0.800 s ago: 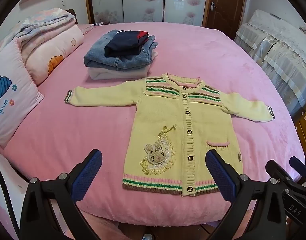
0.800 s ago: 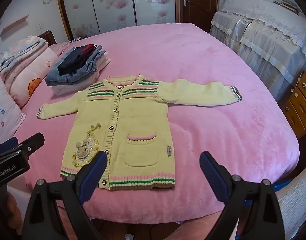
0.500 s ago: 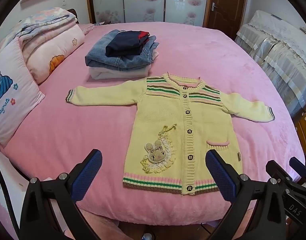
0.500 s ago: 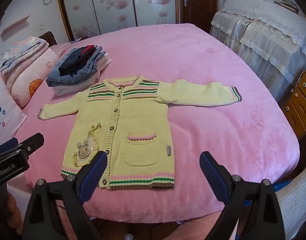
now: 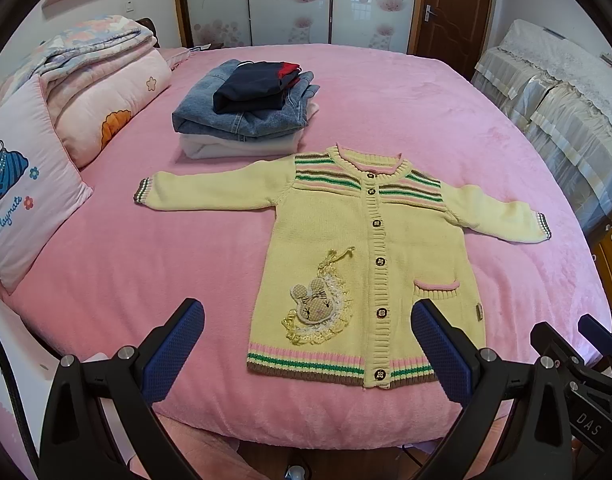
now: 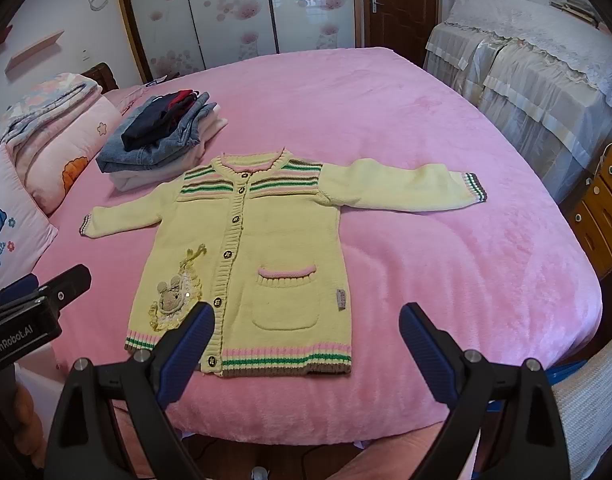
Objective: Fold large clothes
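Barely anything moved, my views just drifted slightly, both my left gripper (image 5: 306, 350) and right gripper (image 6: 306, 348) wide and empty above the cardigan (image 5: 370, 264) lying flat, unfolded on the bed (image 5: 406, 100).

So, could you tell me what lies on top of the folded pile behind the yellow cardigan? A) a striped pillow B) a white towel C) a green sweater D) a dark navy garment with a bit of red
D: a dark navy garment with a bit of red sits on the folded jeans, just beyond the yellow cardigan.
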